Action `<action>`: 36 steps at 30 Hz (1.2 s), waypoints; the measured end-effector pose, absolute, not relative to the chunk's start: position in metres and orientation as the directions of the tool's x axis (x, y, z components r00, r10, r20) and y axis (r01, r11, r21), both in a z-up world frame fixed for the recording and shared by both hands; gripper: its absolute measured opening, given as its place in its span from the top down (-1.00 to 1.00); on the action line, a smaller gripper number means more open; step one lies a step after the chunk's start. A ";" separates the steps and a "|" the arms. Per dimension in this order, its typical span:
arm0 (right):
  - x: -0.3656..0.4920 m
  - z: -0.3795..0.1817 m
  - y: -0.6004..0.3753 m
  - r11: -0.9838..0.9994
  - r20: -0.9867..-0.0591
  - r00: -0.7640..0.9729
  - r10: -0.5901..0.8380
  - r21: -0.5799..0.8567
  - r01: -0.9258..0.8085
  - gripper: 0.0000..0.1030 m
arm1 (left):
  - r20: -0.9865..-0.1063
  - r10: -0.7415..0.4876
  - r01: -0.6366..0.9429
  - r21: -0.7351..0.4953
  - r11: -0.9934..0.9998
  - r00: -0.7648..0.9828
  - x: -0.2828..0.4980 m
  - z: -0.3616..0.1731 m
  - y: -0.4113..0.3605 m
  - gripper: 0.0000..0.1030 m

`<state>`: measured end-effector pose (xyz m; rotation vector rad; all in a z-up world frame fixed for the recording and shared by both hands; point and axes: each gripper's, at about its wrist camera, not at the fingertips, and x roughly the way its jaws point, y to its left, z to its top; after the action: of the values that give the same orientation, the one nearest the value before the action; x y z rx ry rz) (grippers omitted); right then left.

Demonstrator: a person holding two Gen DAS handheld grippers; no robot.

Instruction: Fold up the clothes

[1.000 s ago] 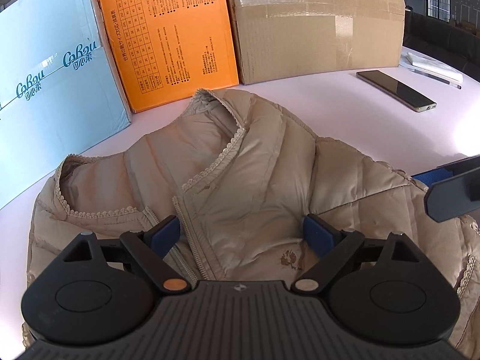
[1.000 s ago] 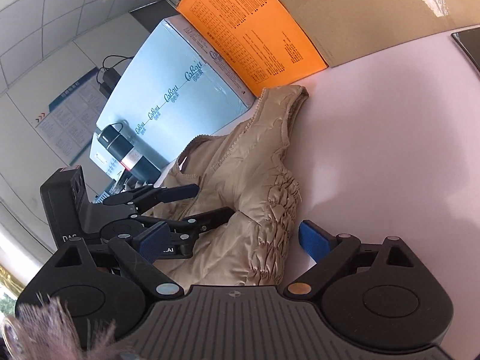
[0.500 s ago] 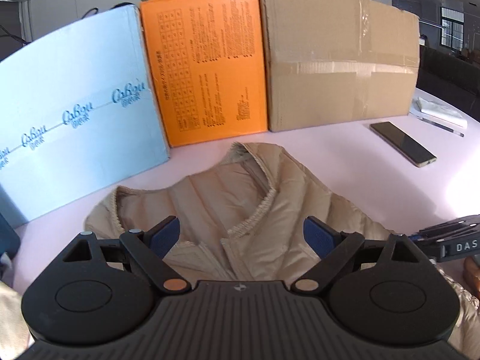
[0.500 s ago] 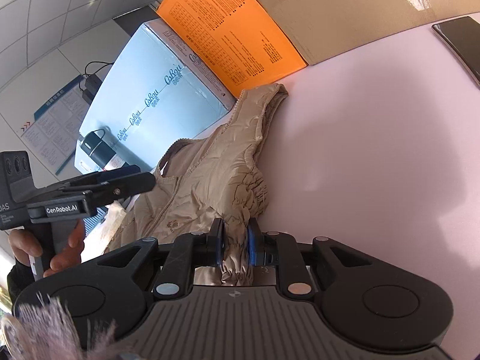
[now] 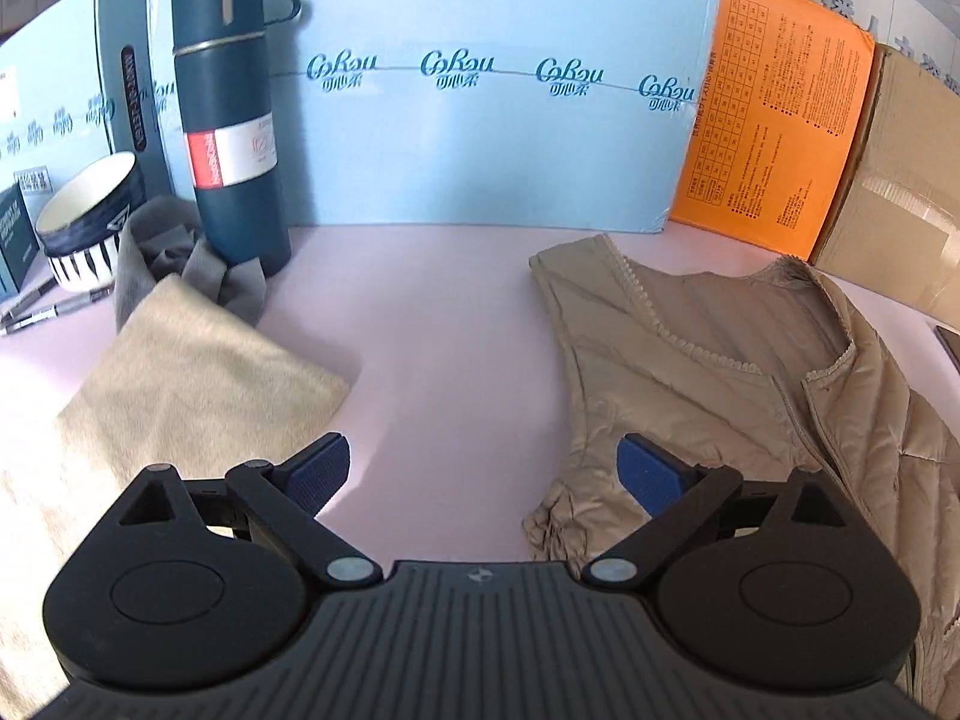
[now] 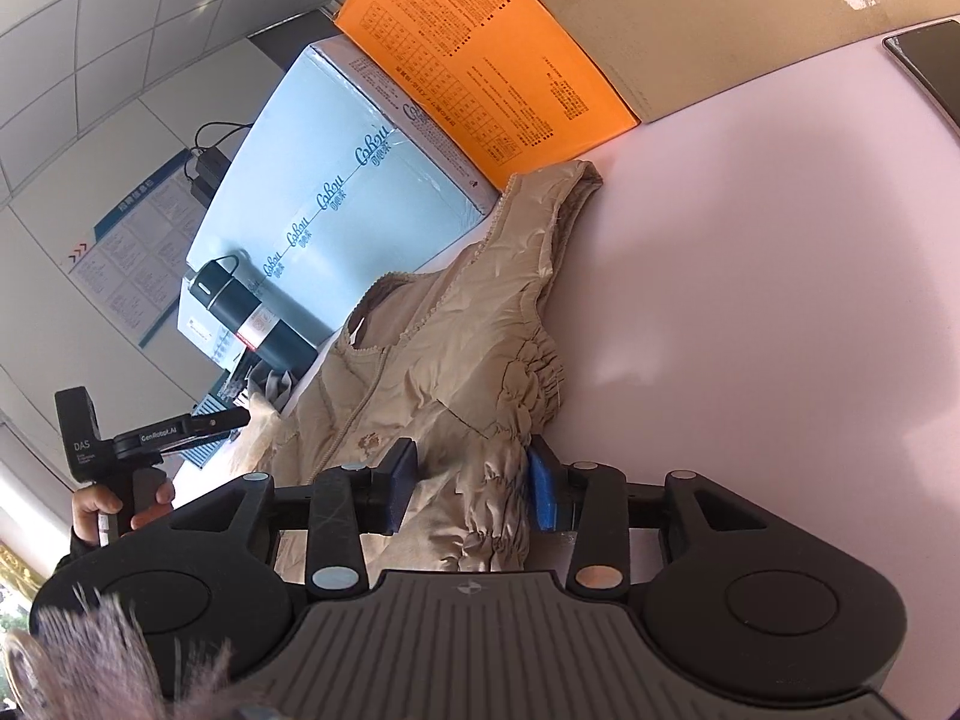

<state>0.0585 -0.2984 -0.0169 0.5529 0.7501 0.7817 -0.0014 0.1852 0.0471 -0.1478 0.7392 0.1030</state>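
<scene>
My right gripper [image 6: 471, 489] has its blue pads on either side of the gathered hem of the beige quilted puffer vest [image 6: 438, 360], and the jaws are opening; the right-hand pad seems to touch the fabric, the other stands just clear, so I count the hold as let go. My left gripper [image 5: 483, 471] is opening too, spread wide over bare tabletop with nothing between its pads, one pad just beside the vest's [image 5: 720, 360] crumpled lower corner. In the right wrist view a hand [image 6: 114, 504] holds that left gripper [image 6: 234, 417] by its handle off to the vest's far side.

The vest lies spread on the pale pink table [image 5: 450, 330], zip front up, lace-trimmed neckline toward the boxes. Beyond it a light blue carton with printed logos [image 5: 480, 138], an orange printed box [image 5: 774, 120] and a brown taped cardboard box [image 5: 900, 180] stand in a row along the table's back edge. To the left (away from the vest) sit a cream knitted cloth [image 5: 180, 384], a grey crumpled cloth [image 5: 180, 258], a dark blue steel flask with a red-and-white label [image 5: 231, 126] and a white bowl with a dark striped band [image 5: 90, 222]. A dark phone [image 6: 930, 60] lies on the table near the cardboard box. Behind, a white tiled wall carries a blue notice board [image 6: 126, 258].
</scene>
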 end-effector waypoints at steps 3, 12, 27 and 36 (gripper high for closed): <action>0.057 -0.016 -0.298 0.597 -0.389 0.482 0.785 0.684 -0.420 0.19 | -0.692 0.017 -0.129 -0.111 0.985 0.722 -0.011 0.038 0.186 -0.87; 0.063 -0.014 -0.312 0.596 -0.387 0.497 0.777 0.707 -0.380 0.00 | -0.673 0.106 -0.152 -0.010 0.988 0.732 0.016 0.044 0.181 -0.88; 0.144 -0.019 -0.307 0.606 -0.386 0.501 0.775 0.679 -0.414 0.01 | -0.576 0.103 -0.171 -0.065 0.983 0.811 0.094 0.012 0.201 -0.88; 0.203 -0.026 -0.291 0.576 -0.367 0.479 0.798 0.699 -0.425 0.02 | -0.543 -0.031 -0.132 -0.258 0.957 0.839 0.125 0.005 0.230 -0.99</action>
<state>0.2030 -0.2915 -0.0261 0.5723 0.7405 0.7975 0.1249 0.2300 0.0053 -0.2930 0.5746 0.0544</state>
